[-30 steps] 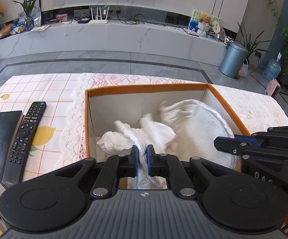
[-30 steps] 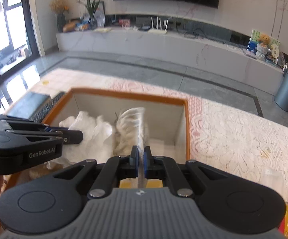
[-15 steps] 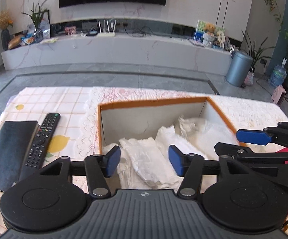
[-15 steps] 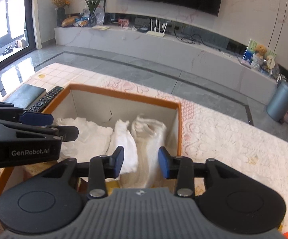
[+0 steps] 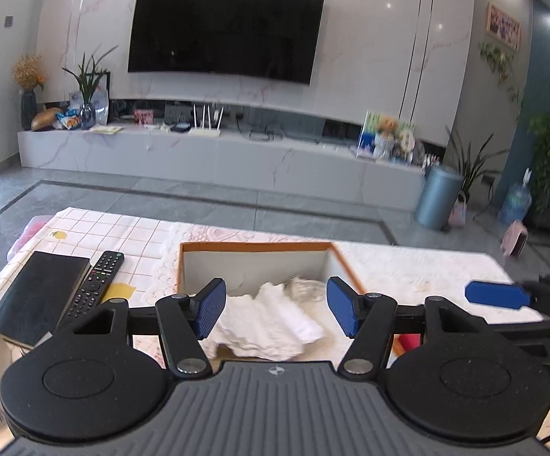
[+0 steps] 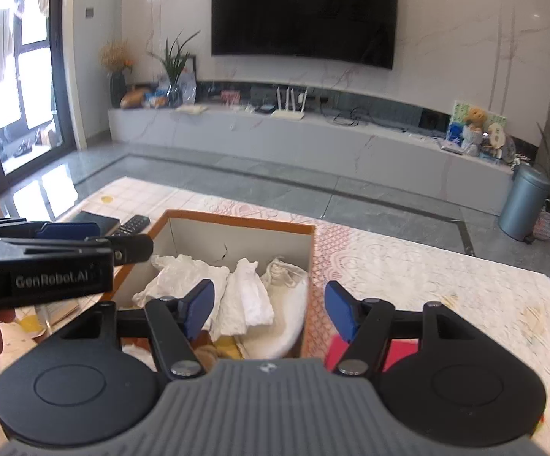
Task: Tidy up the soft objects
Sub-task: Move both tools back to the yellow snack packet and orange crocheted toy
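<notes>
Both hand-held grippers have let go of the white cloth and pulled up and back from the box since the earlier frames, where each was pinched shut on a fold.

Left hand-held gripper (image 5: 275, 309): jaws apart and opening further, nothing between the pads, cloth lying below and beyond them. Right hand-held gripper (image 6: 269, 311): same, jaws spreading, empty.

White cloths (image 6: 236, 296) now sit bunched inside the orange-rimmed box (image 6: 236, 217) on the table (image 6: 446, 285), crumpled rather than flat, with a rounder white piece (image 6: 286, 326) against the box's right wall. Folds run roughly front to back, away from the cameras.

Key relation: the pile lies ahead of and below both tools, inside the box walls. From the left wrist view it is centred between the pads; from the right wrist view it sits left of centre, with the right pad over the box's right wall. Left tool looks the better lined up, my guess, though both are about equally near.

Red item (image 6: 389, 349) on the table just right of the box, partly hidden by the right tool, identity unclear. Remote (image 5: 94, 288) and black book (image 5: 39, 296) lie left of the box, not part of the job.
</notes>
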A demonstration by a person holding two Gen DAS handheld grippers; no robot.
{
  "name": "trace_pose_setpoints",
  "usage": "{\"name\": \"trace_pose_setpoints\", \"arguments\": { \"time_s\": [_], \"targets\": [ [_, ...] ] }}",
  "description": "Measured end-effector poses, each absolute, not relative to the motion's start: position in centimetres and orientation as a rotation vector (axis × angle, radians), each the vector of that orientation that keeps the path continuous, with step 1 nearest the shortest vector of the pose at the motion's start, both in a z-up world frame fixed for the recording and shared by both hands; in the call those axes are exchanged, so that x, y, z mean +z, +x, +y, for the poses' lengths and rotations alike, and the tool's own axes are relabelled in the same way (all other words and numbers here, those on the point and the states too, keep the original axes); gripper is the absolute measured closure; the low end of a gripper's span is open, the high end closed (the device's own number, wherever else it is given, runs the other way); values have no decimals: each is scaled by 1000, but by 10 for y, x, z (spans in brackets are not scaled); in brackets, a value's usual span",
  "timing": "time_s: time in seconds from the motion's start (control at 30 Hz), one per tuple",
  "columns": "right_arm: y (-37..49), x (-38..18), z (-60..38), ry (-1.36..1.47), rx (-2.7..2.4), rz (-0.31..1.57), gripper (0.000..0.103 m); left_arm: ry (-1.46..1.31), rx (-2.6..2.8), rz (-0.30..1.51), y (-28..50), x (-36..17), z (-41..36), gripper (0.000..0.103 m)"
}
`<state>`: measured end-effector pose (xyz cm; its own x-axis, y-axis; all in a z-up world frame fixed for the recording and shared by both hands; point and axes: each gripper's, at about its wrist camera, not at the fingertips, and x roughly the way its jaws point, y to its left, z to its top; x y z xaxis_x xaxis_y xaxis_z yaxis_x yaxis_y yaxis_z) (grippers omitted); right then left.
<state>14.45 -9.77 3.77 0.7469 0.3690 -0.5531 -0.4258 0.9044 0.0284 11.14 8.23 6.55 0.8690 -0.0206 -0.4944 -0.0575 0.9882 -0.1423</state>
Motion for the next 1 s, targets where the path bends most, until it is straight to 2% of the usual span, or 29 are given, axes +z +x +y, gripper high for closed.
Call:
{"name": "trace_pose_setpoints", "arguments": {
  "time_s": [0.27, 0.43, 1.0],
  "targets": [
    [87, 38, -162, -35, 304, 540, 38, -220, -64, 502, 73, 61, 49, 31],
    [67, 23, -207, 10, 190, 558, 37, -163, -176, 525, 67, 55, 14, 32],
    [58, -25, -342, 150, -77, 636, 37, -32, -476, 657, 97, 25, -116, 35]
  ]
}}
